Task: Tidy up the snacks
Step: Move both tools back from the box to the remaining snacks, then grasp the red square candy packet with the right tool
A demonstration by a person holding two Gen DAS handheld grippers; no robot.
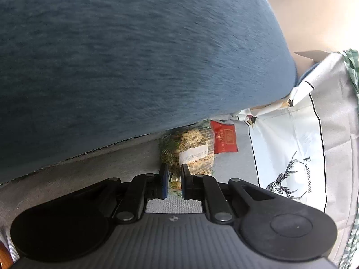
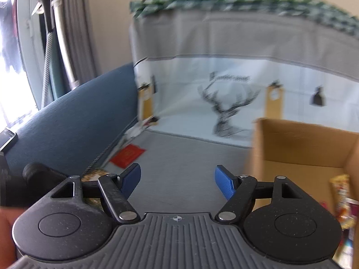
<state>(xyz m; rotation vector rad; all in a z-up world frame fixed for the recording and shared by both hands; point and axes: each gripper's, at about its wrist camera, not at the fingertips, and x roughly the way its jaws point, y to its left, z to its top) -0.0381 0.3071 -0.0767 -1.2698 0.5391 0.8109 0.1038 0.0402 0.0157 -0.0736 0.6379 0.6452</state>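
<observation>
A clear bag of mixed nuts (image 1: pixel 190 148) with a white label lies on the grey seat (image 1: pixel 116 170), against the foot of the blue backrest (image 1: pixel 134 56). My left gripper (image 1: pixel 174 170) is shut on the near end of the bag, whose plastic is pinched between the blue pads. A flat red packet (image 1: pixel 224 137) lies just past the bag and also shows as the red packet (image 2: pixel 127 155) in the right wrist view. My right gripper (image 2: pixel 177 174) hangs open above the grey seat (image 2: pixel 179 152) with nothing between its fingers. An open cardboard box (image 2: pixel 298 143) stands to its right, with colourful snack packets (image 2: pixel 342 192) inside.
A white and grey cloth printed with a deer (image 2: pixel 224 112) drapes over something tall at the far end of the seat; it is the deer cloth (image 1: pixel 291 157) on the right in the left wrist view. The blue backrest (image 2: pixel 67 123) runs along the left, with a window behind it.
</observation>
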